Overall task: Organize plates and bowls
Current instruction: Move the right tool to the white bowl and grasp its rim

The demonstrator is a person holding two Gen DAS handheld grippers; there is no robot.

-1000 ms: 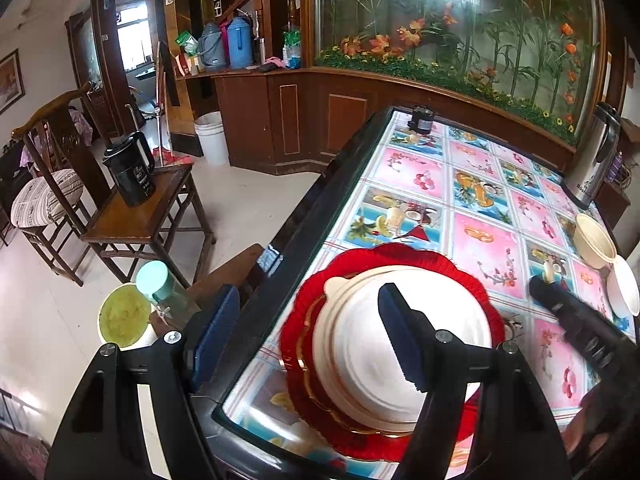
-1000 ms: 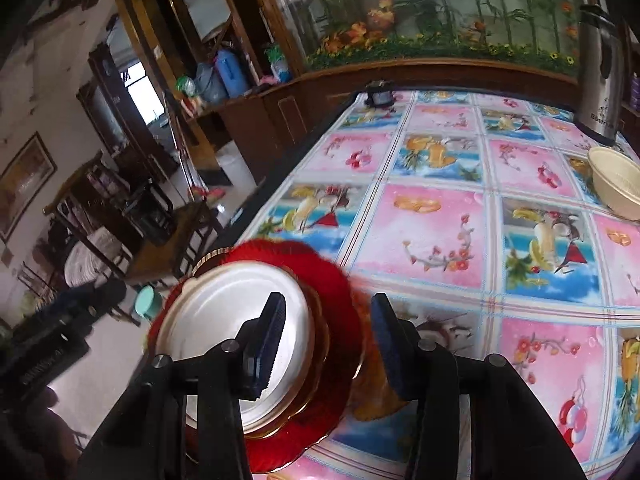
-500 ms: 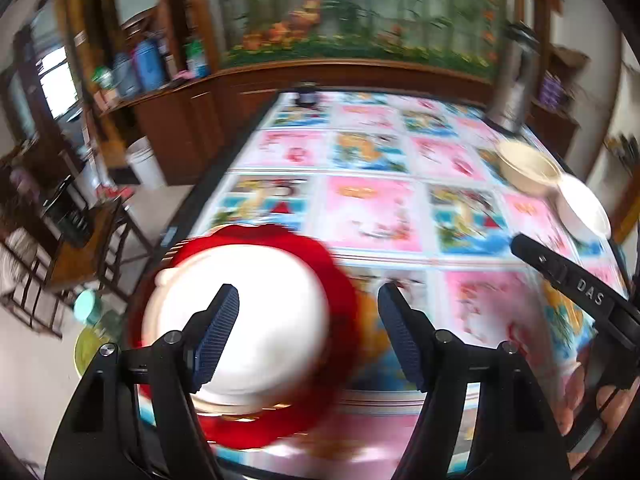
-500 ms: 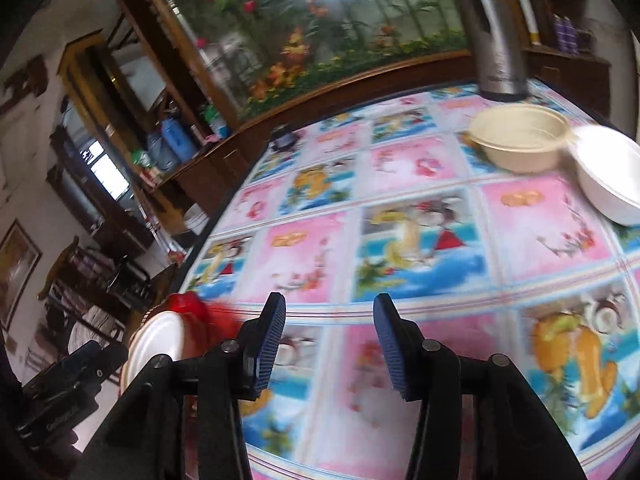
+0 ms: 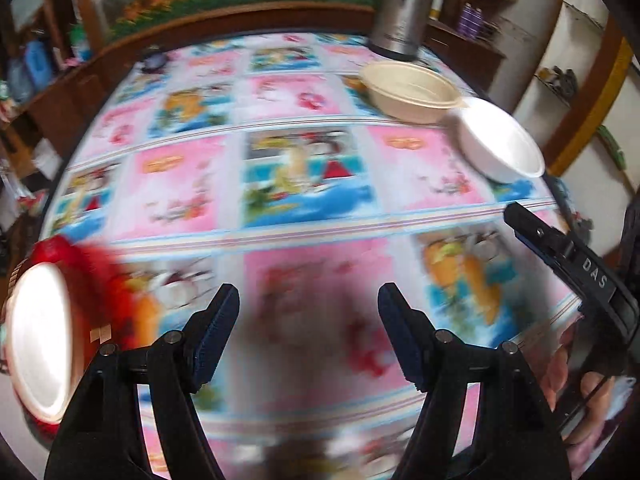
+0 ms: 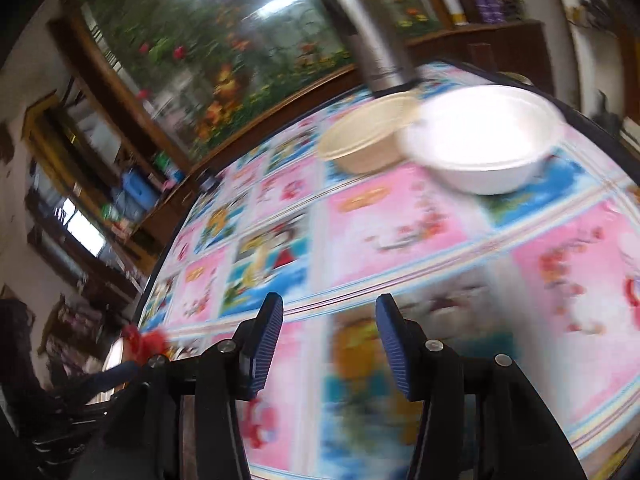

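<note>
A stack of plates, a white plate [image 5: 38, 336] on a red scalloped plate [image 5: 116, 300], sits at the table's left edge; its red rim [image 6: 146, 340] shows in the right wrist view. A beige bowl [image 5: 412, 88] and a white bowl [image 5: 500, 144] stand side by side at the far right, also in the right wrist view as the beige bowl [image 6: 364, 144] and white bowl [image 6: 484, 136]. My left gripper [image 5: 308, 320] is open and empty over the tablecloth. My right gripper [image 6: 328, 336] is open and empty; it shows at the right in the left wrist view [image 5: 560, 248].
The table [image 5: 304, 168] carries a glossy pink and blue picture cloth. A steel kettle [image 5: 400, 12] stands behind the bowls, also in the right wrist view [image 6: 372, 36]. A small dark object [image 5: 154, 60] lies at the far left edge. Wooden cabinets surround the table.
Both grippers have swung right, away from the plate stack toward the two bowls. The stack has slid to the left edge of view. Both stay open and empty.
</note>
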